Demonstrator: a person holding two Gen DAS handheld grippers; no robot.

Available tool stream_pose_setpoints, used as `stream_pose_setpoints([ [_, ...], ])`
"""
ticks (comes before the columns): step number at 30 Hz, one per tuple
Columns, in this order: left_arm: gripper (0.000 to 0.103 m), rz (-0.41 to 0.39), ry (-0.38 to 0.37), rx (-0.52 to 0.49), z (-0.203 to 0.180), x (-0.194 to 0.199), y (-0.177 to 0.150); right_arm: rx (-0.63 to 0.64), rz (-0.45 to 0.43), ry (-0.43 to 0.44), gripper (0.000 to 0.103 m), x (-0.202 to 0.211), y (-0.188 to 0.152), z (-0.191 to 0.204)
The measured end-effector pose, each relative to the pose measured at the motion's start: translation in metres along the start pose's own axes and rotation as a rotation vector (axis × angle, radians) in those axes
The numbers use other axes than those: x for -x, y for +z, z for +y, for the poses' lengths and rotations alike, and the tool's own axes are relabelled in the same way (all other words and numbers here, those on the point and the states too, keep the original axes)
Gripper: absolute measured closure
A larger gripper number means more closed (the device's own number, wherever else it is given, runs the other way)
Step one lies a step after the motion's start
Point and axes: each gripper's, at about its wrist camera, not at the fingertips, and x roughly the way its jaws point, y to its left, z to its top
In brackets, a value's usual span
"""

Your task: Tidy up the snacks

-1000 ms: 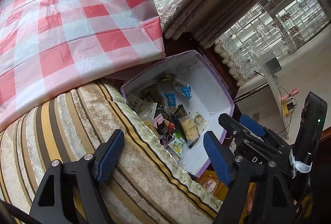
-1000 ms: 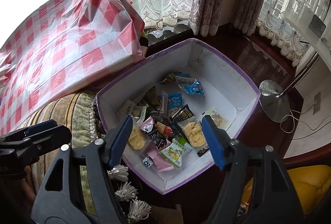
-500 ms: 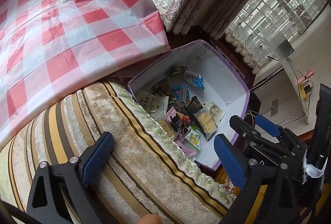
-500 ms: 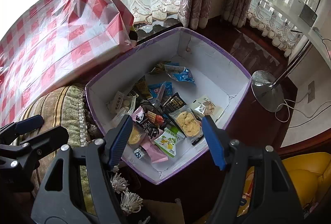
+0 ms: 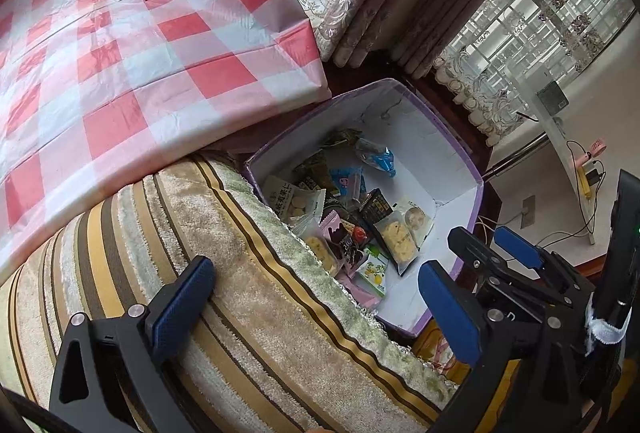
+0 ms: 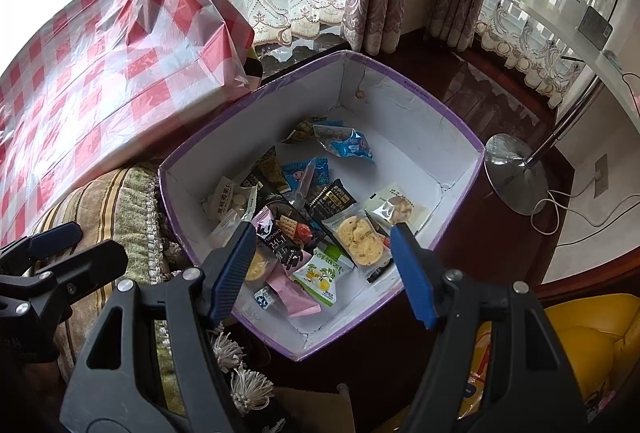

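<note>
The right gripper [image 6: 324,265] hung above the near end of a white cardboard box with a purple rim [image 6: 436,105], its blue-padded jaws spread wide and holding nothing. Between and just beyond those jaws lay a heap of small snack packets [image 6: 304,209], crowded into the near half of the box. Just ahead of the right-hand jaw sat a clear packet holding a round yellow biscuit [image 6: 358,235]; between the jaws lay a green-and-white packet printed with lemons [image 6: 322,273] beside a flat pink wrapper [image 6: 294,295]. Further out, well past the jaws, a crumpled blue-and-clear packet [image 6: 346,143] lay apart from the heap on the bare white floor of the box.

The left gripper [image 5: 316,297] was also spread wide and empty, held over a striped gold, brown and green plush cushion [image 5: 224,273]. In its view the box [image 5: 460,149] lay ahead and to the right of the jaws, the cushion's edge hiding the near wall. To the left of both grippers, a red-and-white checked plastic cloth [image 5: 120,45] covered a raised surface. A chrome lamp base [image 6: 514,177] stood on the dark wooden floor beyond the box's right side.
</note>
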Motion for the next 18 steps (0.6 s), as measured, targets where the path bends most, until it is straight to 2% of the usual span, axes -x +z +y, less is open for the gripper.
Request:
stream_pose_setpoints([
  [18,0.0,-0.005,-0.009,0.008,0.0009,0.0012,-0.0005,0.0,-0.002,0.002,0.031,0.0005,-0.0004,-0.0007],
])
